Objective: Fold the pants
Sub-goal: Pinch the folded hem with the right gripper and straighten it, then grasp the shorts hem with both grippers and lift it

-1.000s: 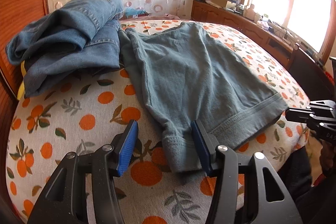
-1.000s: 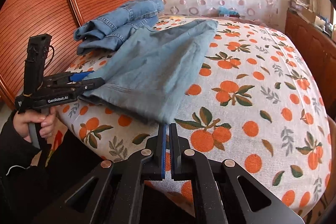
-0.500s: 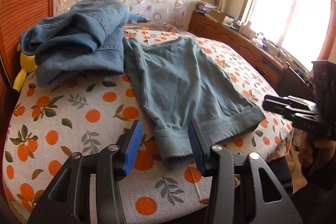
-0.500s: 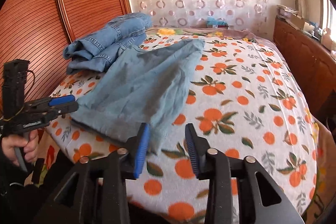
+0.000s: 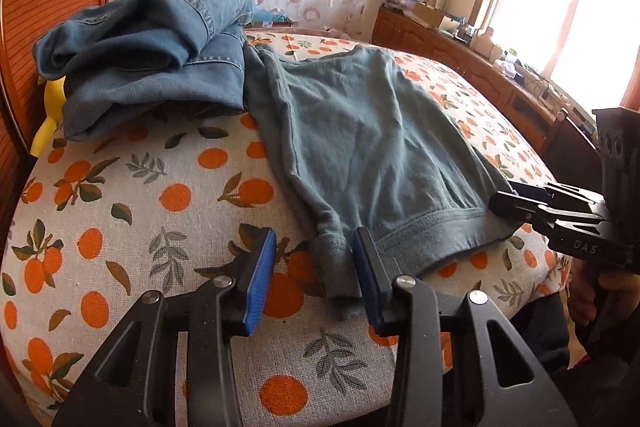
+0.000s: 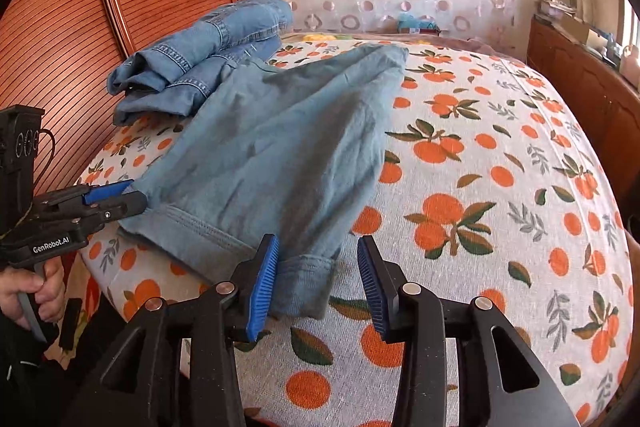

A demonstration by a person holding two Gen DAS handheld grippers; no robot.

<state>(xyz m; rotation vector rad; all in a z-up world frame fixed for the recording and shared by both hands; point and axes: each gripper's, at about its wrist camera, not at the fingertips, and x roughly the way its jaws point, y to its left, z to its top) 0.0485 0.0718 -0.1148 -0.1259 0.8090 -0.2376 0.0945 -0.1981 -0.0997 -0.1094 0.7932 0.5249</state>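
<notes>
Grey-blue pants (image 5: 360,131) lie flat on the orange-print bed, their hem along the near edge. My left gripper (image 5: 314,267) straddles the hem's left corner (image 5: 334,259); its jaws are closing, with the cloth between the blue pads and not pinched. In the right wrist view the pants (image 6: 280,147) run away from me, and my right gripper (image 6: 318,275) has the hem's right corner (image 6: 308,279) between its opening jaws, loose. Each gripper shows in the other's view: the right gripper (image 5: 516,201) and the left gripper (image 6: 116,199), both at the hem.
A heap of blue jeans (image 5: 160,55) lies at the far left of the bed sheet (image 6: 480,187), over a yellow toy (image 5: 50,107). A slatted wooden panel (image 6: 80,27) stands left, a wooden cabinet (image 5: 460,47) under the window. A hand (image 6: 36,287) holds the left gripper's grip.
The right gripper went from shut to open and moved left to the hem's right corner. The left gripper's jaws narrowed around the hem's left corner.
</notes>
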